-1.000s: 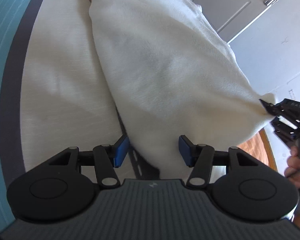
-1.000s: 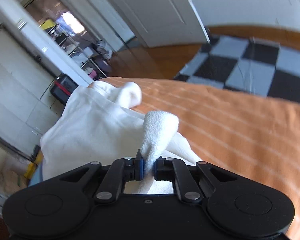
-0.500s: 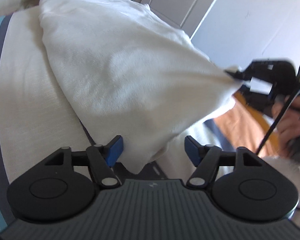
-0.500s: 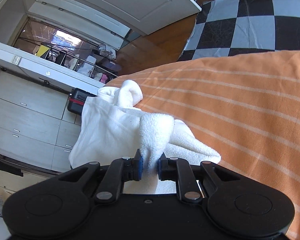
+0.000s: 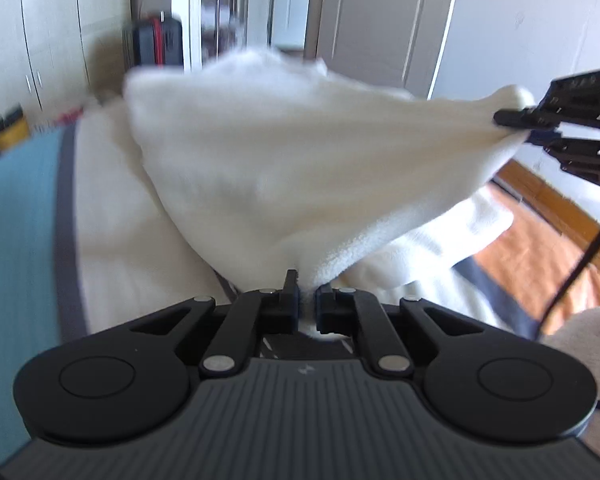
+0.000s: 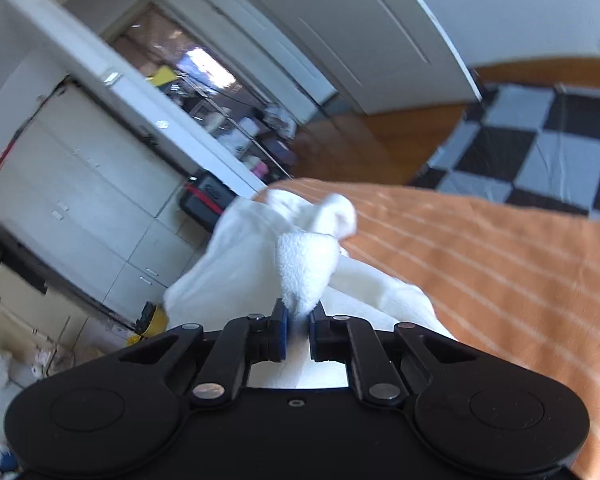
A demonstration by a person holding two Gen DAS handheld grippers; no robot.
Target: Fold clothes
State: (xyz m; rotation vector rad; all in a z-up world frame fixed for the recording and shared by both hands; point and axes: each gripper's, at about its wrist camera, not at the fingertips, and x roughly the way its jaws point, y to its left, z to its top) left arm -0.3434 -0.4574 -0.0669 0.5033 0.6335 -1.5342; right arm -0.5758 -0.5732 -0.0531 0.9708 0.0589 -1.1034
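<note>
The white fleece garment (image 5: 284, 168) hangs stretched above the bed (image 5: 112, 232) between your two grippers: the left gripper (image 5: 307, 304) is clamped tight on a thin bit of its lower edge, and the right gripper (image 6: 296, 330) pinches a bunched corner, its jaws closing on that fleece. You hold only small bites of thick, fluffy cloth, so a sharp tug apart could pull an edge free and drop that side onto the bed. Part of the garment sags toward the bed, so laying it down without even tension could leave a crooked, wrinkled fold.
</note>
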